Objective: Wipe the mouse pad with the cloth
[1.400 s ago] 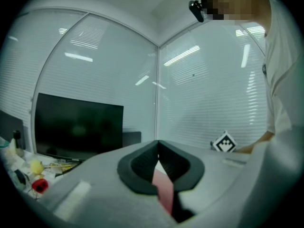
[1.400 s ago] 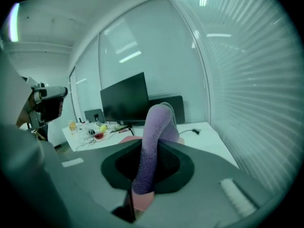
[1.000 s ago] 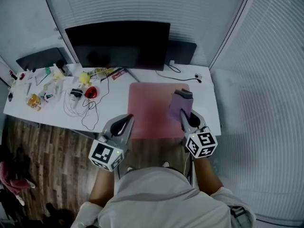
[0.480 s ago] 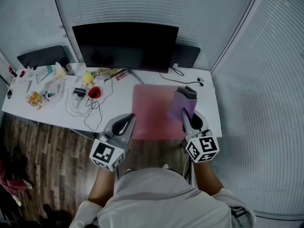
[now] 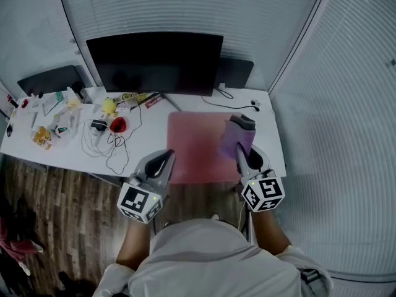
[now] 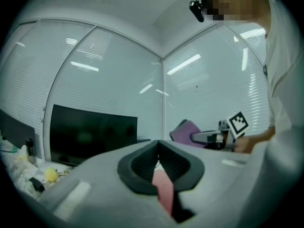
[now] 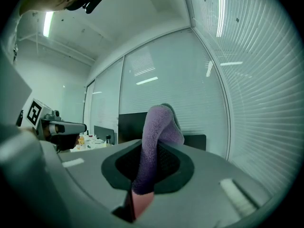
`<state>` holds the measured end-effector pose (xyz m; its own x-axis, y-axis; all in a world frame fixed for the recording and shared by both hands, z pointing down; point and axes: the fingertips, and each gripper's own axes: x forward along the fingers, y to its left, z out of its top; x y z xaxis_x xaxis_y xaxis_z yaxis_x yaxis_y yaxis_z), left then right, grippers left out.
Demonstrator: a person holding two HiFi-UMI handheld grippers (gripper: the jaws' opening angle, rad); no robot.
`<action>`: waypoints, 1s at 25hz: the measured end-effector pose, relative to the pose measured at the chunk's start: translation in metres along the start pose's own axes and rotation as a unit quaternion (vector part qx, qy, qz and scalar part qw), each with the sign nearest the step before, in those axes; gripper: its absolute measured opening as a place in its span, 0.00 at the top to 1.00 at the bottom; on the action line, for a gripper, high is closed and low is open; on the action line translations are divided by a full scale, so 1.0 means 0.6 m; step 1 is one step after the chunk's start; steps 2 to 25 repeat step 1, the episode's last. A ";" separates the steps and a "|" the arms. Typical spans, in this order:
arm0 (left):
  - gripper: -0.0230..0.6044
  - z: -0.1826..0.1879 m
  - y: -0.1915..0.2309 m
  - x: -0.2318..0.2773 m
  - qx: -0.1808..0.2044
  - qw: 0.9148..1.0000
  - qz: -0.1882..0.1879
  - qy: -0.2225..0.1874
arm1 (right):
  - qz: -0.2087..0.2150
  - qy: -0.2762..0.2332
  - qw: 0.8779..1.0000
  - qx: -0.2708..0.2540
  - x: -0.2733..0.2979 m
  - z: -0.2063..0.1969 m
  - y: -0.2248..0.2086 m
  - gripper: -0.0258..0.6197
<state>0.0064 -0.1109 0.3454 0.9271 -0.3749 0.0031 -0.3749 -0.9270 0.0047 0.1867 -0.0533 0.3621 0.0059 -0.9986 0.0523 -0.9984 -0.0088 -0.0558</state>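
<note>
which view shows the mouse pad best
The head view: nearly all of the pink mouse pad shows from above. Both gripper views show only a pink sliver through the gap between their jaws.

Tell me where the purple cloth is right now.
In the head view, the purple cloth is clamped in the right tool, over the right part of the pink mouse pad, in front of the monitor.

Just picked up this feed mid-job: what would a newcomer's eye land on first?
The fuzzy purple cloth, clamped in the right gripper at the right edge of the pink mouse pad. Behind it stands a big black monitor; at the desk's left lies a tangle of cables and small clutter.
</note>
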 end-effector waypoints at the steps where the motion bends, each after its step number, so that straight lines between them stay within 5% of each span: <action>1: 0.96 -0.001 -0.001 0.002 -0.001 1.000 0.000 0.000 | 0.001 0.001 1.000 0.001 0.000 -0.003 -0.002 0.89; 25: 0.96 -0.001 -0.001 0.002 -0.001 1.000 0.000 0.000 | 0.001 0.001 1.000 0.001 0.000 -0.003 -0.002 0.89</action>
